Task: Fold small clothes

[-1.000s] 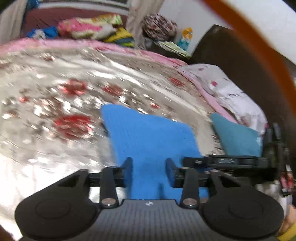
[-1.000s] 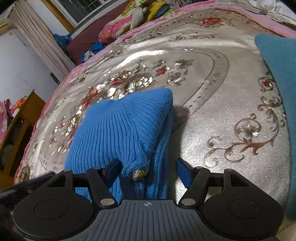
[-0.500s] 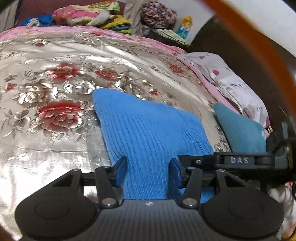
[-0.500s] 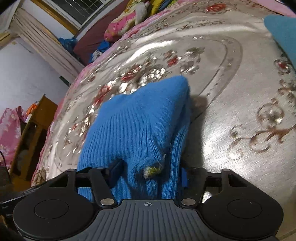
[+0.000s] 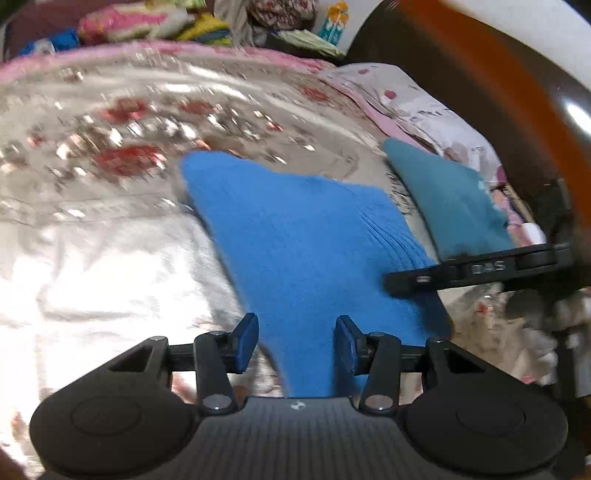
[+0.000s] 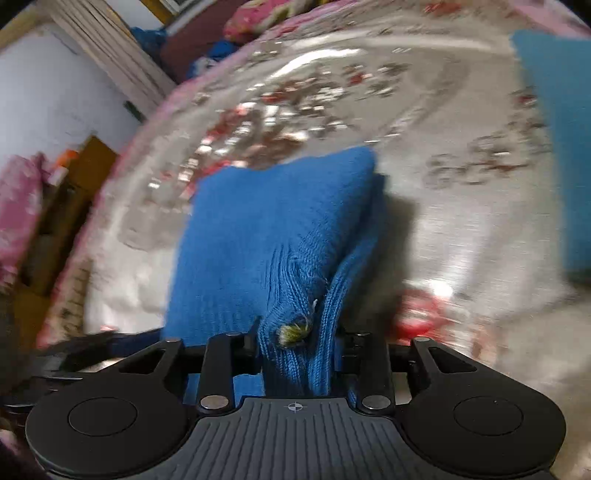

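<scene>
My right gripper [image 6: 297, 350] has just clamped the blue knit [image 6: 273, 236] while my left gripper [image 5: 295, 343] stays open around its hem, so I judge I can lift the fold off the bedspread [image 5: 110, 266]

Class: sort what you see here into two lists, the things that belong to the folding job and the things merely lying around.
Job: blue knit garment; right gripper, clamped on it; left gripper, open around its edge.

Lying about: teal cloth; floral bedspread; bedding pile; wooden cabinet.

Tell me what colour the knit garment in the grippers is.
Bright blue knit garment, clearest in the right wrist view.
</scene>
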{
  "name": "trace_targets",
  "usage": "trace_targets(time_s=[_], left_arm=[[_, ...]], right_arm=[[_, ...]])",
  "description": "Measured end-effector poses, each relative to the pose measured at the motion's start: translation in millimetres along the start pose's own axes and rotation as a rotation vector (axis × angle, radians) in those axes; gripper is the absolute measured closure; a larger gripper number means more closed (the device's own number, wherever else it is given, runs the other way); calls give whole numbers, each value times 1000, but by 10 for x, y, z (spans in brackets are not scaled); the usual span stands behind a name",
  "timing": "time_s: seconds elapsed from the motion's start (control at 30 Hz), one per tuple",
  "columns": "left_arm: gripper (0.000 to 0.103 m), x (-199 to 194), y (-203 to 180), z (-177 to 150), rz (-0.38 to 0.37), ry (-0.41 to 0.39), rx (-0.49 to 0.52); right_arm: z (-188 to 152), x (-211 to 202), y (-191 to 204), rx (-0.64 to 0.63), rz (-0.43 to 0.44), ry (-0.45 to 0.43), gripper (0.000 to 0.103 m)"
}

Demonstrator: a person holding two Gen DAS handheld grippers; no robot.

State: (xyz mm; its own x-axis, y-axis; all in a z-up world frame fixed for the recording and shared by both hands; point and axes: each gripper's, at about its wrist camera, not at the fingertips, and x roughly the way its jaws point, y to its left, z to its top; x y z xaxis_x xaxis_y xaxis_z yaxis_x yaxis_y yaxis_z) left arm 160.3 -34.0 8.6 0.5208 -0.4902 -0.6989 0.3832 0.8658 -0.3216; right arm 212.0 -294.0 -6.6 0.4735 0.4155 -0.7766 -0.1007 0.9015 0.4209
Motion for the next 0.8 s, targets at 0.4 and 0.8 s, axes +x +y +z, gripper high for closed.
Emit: trace_targets(time_s=[0.4, 0.8], left_arm=[[53, 257, -167, 487, 129, -113, -5], [52, 306, -216, 387, 222, -56, -19]], right_arm=[[310, -124, 449, -204, -128, -207, 73], [405, 137, 357, -121, -135, -190, 75]])
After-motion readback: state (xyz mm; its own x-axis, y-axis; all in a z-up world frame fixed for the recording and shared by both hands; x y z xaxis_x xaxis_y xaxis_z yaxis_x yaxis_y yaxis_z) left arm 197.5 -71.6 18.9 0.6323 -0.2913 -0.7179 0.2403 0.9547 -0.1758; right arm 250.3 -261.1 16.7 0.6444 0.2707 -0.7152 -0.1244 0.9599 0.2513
